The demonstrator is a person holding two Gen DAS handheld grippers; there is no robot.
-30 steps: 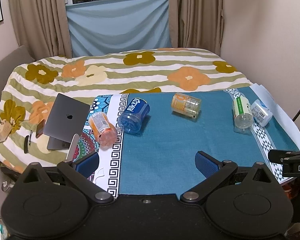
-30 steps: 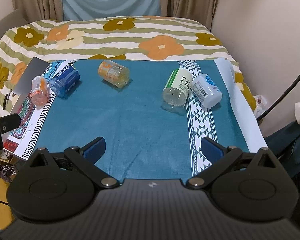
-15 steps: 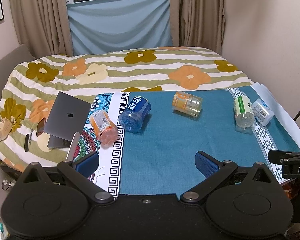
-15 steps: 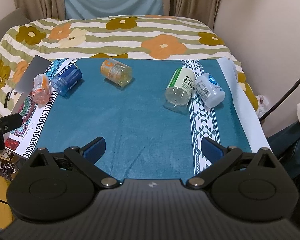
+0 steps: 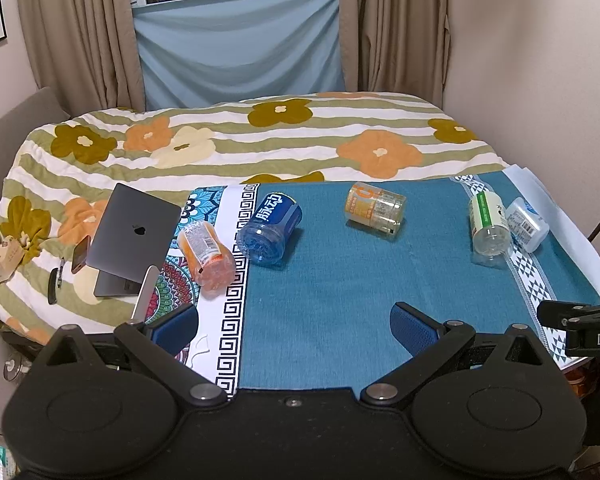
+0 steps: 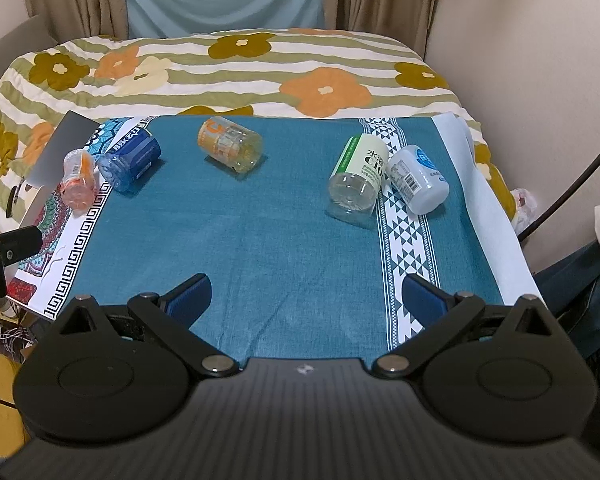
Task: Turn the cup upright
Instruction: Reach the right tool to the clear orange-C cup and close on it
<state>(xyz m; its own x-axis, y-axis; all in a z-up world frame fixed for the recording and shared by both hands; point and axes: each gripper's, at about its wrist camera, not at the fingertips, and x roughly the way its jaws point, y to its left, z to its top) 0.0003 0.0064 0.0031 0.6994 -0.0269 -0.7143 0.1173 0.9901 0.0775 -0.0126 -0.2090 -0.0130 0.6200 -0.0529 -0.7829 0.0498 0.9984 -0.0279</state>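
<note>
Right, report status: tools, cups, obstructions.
Left tool open, empty; right tool open, empty. Five cups on their sides on the blue cloth, none upright; green-label cup touching white cup. Nothing blocking approach.

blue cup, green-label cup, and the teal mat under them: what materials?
Blue cup: looks like thin tinted clear plastic with a glossy printed sleeve; its ribbed base shows through.
Green-label cup: probably clear plastic, glossy; the cloth shows through its bare end, and a white and green label wraps the rest.
Teal mat: woven fabric, matte, with soft creases and a printed border.
</note>
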